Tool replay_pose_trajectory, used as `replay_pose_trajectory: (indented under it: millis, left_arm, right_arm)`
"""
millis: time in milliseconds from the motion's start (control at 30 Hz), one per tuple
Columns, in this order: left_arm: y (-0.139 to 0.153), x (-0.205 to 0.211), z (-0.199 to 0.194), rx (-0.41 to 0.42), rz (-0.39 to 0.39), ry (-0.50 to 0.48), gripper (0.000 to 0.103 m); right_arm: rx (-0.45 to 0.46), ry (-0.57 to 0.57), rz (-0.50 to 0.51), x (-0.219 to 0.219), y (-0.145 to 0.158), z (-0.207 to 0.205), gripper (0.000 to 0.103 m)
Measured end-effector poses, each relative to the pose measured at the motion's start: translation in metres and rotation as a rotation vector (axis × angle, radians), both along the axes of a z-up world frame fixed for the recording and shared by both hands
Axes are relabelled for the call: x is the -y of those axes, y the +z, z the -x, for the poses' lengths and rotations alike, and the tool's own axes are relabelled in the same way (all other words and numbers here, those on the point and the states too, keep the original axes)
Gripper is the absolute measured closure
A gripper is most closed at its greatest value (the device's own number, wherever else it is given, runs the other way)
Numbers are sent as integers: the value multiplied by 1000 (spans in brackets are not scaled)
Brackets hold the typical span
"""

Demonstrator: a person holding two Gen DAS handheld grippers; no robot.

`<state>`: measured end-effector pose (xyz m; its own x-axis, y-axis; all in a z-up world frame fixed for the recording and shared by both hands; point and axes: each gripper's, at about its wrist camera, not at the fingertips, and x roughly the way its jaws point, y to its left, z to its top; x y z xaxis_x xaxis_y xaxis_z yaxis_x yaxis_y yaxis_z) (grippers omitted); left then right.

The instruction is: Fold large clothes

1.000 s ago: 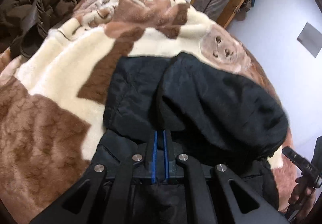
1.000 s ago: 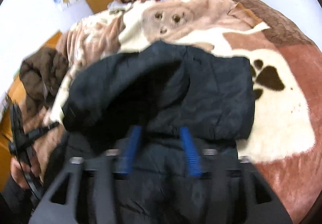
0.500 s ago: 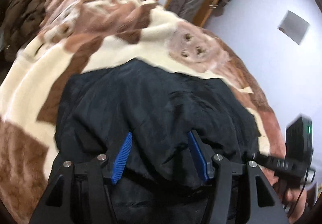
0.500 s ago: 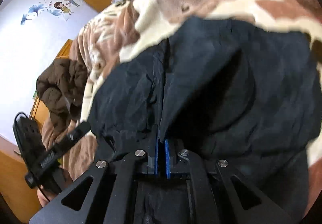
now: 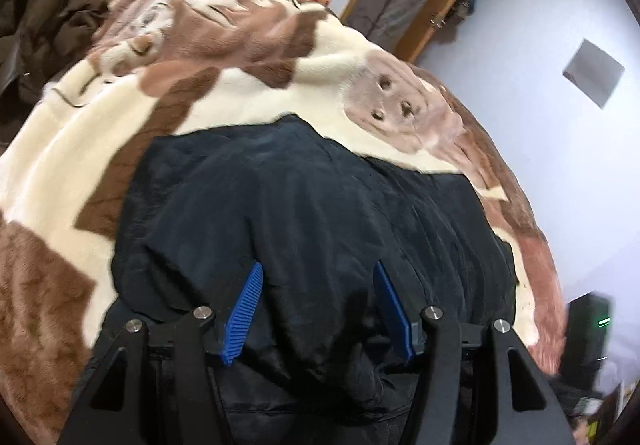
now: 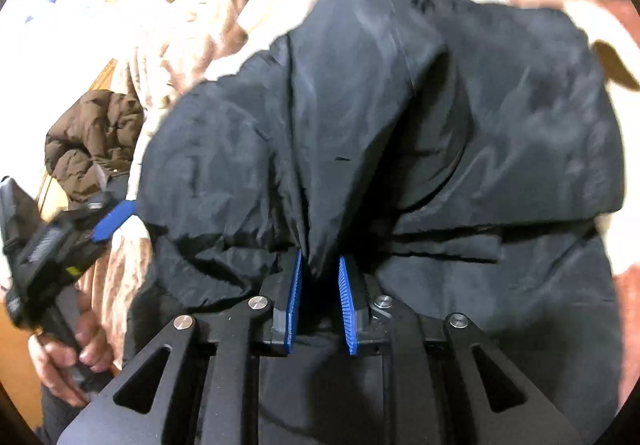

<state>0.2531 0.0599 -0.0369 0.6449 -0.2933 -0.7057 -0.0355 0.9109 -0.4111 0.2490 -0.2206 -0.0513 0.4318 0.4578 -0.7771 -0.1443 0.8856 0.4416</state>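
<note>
Plush blanket [image 5: 248,101] bears black jacket [image 5: 320,205]; right hand-held gripper [image 6: 319,265] opening.

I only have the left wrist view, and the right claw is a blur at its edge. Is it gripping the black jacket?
Observer: A pinched fold of the black jacket sits between the blue pads of the right claw, but its jaws are opening.
Operator: And my own side, seen from there?
Observer: The left claw shows one blue finger at the jacket's left edge. I cannot tell whether it touches.
</note>
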Motion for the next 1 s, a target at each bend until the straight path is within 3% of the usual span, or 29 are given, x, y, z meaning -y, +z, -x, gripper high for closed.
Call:
replay_pose_trajectory:
  millis: [133,200,333,433,533,600,733,800,900,1000]
  left_arm:
    - [0,14,-4,19,-22,-49,44]
    - [-4,20,-10,5,-52,-59,44]
    - [-36,25,-25,-67,-128,-59,43]
    - [-49,25,-25,-48,-148,-63,42]
    - [-59,36,-25,-23,-221,-74,42]
    - [-63,38,-28,-30,-228,-71,42]
    - [-41,32,-19,-52,-202,-87,43]
    - [-22,25,-12,-11,-188,-88,43]
    - [7,16,-21,82,-234,-63,43]
    - [10,4,-53,98,-281,-15,43]
  right_arm:
    - [171,-36,32,12,43,-5,85]
    - [188,-30,48,10,43,-22,85]
    - [126,-27,176,2,0,-63,85]
    - [87,-26,199,9,-38,-70,95]
    - [91,-48,200,13,-49,-69,98]
    - [85,-47,208,12,-47,-69,98]
    - [93,-40,206,18,-15,-58,95]
    - [137,-40,187,18,4,-54,94]
    - [192,-44,166,15,24,-61,94]
    - [206,-43,204,8,25,-85,94]
